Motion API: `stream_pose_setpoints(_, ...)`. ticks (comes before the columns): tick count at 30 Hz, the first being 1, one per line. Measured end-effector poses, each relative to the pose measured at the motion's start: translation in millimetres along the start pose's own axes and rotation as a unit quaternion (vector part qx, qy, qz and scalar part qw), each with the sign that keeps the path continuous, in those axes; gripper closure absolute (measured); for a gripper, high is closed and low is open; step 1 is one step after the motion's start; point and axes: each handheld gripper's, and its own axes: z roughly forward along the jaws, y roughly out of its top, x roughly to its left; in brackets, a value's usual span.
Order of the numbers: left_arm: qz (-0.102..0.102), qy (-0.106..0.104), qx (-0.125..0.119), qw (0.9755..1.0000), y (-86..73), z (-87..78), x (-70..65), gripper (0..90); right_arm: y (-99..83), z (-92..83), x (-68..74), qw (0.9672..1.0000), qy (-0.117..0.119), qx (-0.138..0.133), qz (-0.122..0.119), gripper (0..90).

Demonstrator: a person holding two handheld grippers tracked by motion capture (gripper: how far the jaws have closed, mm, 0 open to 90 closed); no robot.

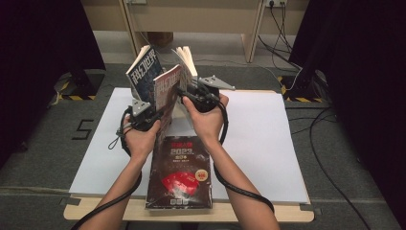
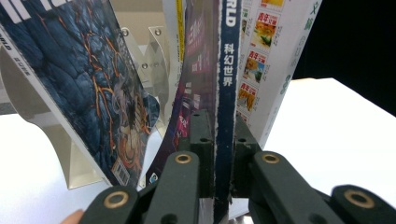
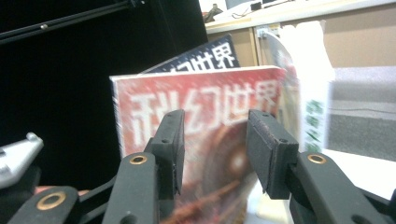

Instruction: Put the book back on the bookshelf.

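**Magazines at the far edge of a white-topped table**

The table (image 1: 287, 143) carries a white sheet over a pale wooden board whose bare edge shows along the near side. Grey carpet surrounds it, black curtains hang at both sides of the room, and pale wooden furniture stands at the back with cables trailing down on the right. Yellow-and-black tape marks the floor near both far corners.

Near the middle of the far edge stands a clear rack (image 2: 140, 70) with magazines leaning in it. The left gripper (image 1: 142, 114) is clamped narrowly on the spine of the red magazine (image 1: 167, 86), which stands upright on its edge just in front of the rack; in the left gripper view the blue spine (image 2: 226, 93) runs straight up between the two jaws, pads pressed on either side. A blue-covered magazine (image 1: 142, 67) leans to its left, tilted outward, and a white-edged magazine (image 1: 186, 57) stands to its right.

The right gripper (image 1: 184, 93) sits just beside the red magazine on its right side. Its jaws stand wide apart and hold nothing; in the right gripper view the red cover (image 3: 215, 121) shows beyond the gap between them, blurred.

A dark magazine (image 1: 181, 172) with a red emblem lies flat at the near edge of the table, between the person's forearms, overhanging the wooden edge slightly.
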Motion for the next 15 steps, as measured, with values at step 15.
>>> stream_pose_setpoints(15,-0.006,0.004,-0.014,0.9999,5.9,-3.2,10.6,83.7,-26.4,-19.0,-36.8,0.9989,-0.034,0.024,0.021,58.1)
